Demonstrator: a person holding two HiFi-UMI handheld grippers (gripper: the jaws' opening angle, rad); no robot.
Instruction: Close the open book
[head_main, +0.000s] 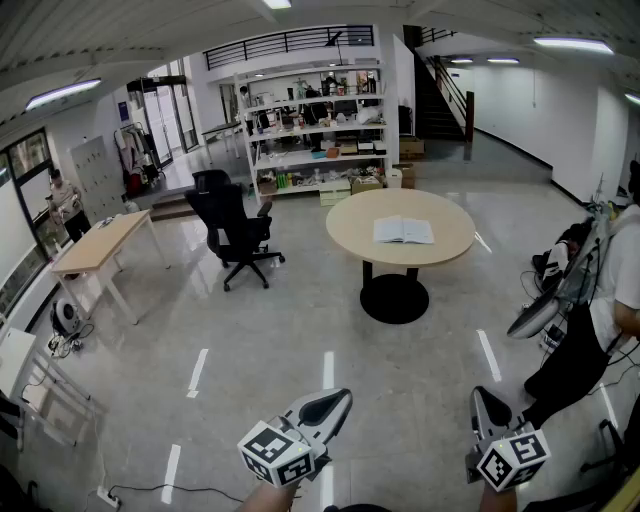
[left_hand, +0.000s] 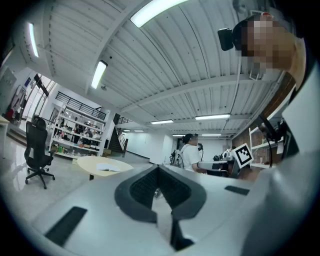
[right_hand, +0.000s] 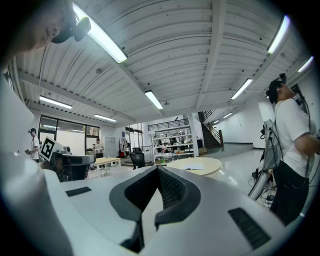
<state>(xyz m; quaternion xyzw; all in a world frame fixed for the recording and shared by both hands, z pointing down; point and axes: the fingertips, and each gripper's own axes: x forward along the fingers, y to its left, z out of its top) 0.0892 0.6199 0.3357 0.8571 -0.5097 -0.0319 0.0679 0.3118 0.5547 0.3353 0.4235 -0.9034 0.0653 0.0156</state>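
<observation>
The open book (head_main: 404, 231) lies flat with white pages up on a round beige table (head_main: 352, 225) on a black pedestal, far across the floor. It shows small in the left gripper view as the book (left_hand: 107, 168) and in the right gripper view as the book (right_hand: 192, 168). Both grippers are held low and level at the bottom of the head view, far from the table. The left gripper (head_main: 337, 400) has its jaws together and holds nothing; its tip (left_hand: 158, 167) points toward the room. The right gripper (head_main: 482, 402) is also shut and empty, and its tip (right_hand: 158, 169) points at the table (right_hand: 202, 164).
A black office chair (head_main: 236, 226) stands left of the table. A long light desk (head_main: 100, 245) sits at the far left and stocked shelves (head_main: 315, 125) at the back. A person (head_main: 605, 300) with equipment stands close on the right. Cables lie at the lower left (head_main: 110, 492).
</observation>
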